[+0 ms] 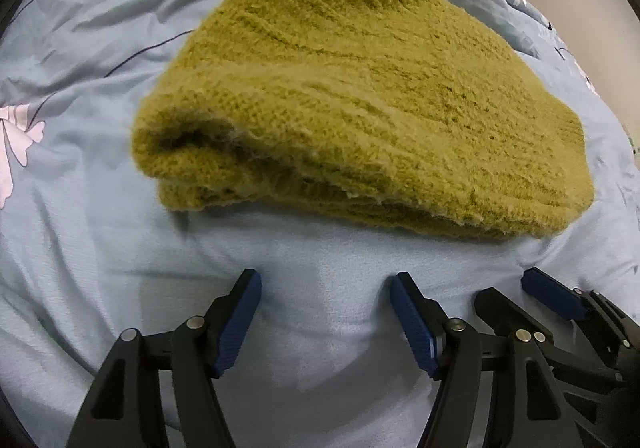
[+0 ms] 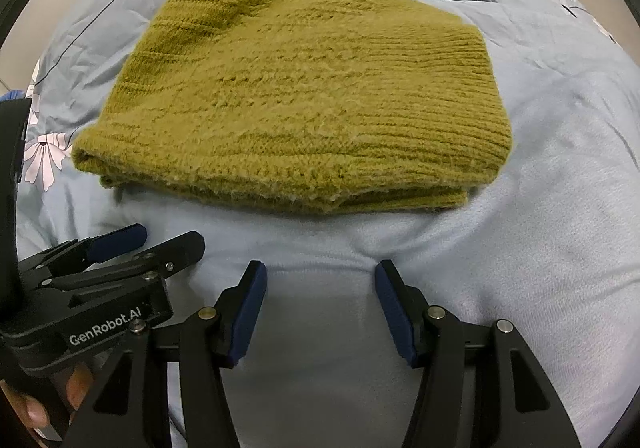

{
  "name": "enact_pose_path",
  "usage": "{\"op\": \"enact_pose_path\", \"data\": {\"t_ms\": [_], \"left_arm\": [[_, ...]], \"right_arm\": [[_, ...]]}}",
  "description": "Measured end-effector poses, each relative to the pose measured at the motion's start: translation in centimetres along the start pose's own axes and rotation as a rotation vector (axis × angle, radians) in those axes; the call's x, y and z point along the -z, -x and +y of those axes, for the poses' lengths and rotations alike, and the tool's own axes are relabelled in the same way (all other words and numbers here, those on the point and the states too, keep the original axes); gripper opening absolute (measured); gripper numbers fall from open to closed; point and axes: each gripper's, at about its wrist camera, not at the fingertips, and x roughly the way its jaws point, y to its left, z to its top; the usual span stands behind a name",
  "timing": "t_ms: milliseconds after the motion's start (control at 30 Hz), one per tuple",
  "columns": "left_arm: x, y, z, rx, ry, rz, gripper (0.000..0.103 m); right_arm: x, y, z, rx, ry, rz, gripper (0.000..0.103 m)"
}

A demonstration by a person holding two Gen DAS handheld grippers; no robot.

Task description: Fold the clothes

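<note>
Item 1, left gripper (image 1: 325, 290): two black fingers with blue ribbed pads, at the bottom centre of the left wrist view. Jaws stand wide apart, holding nothing, only bare bedding between them. The same tool shows at the lower left of the right wrist view (image 2: 168, 238), tilted, its body marked "GenRobot.AI" in white. A person's fingers (image 2: 78, 384) grip it from below at the bottom left edge.

Item 2, right gripper (image 2: 320, 280): same build, at the bottom centre of the right wrist view. Jaws spread wide, empty. It appears again at the lower right of the left wrist view (image 1: 512, 288), just beside the left gripper.

Count: two grippers, side by side, both pointed toward the garment and apart from it.

Item 3, bedding (image 1: 320, 328): one pale blue cover, creased, with thin dark line work and pink-white flower prints (image 2: 44, 158) toward the left edge of each view.

Item 4, sweater (image 2: 296, 96): one olive-green ribbed knit, folded into a thick, roughly rectangular stack, lying flat on the bedding at the centre of both views, beyond the fingertips. Layered edges face the cameras; a rolled fold (image 1: 180, 152) shows at its left end.
</note>
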Motion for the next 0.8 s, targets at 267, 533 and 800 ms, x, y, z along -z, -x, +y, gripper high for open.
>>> {"op": "enact_pose_path", "data": {"t_ms": [267, 533, 800], "left_arm": [[-0.5, -0.8, 0.2, 0.007, 0.001, 0.003, 0.073], [-0.8, -1.5, 0.3, 0.009, 0.000, 0.006, 0.074], [-0.5, -1.9, -0.1, 0.011, 0.008, 0.003, 0.074]], "right_arm": [[0.3, 0.0, -0.2, -0.002, -0.004, 0.001, 0.059], [0.6, 0.1, -0.5, -0.003, -0.005, 0.003, 0.059], [0.9, 0.3, -0.8, -0.006, -0.006, 0.003, 0.059]]}}
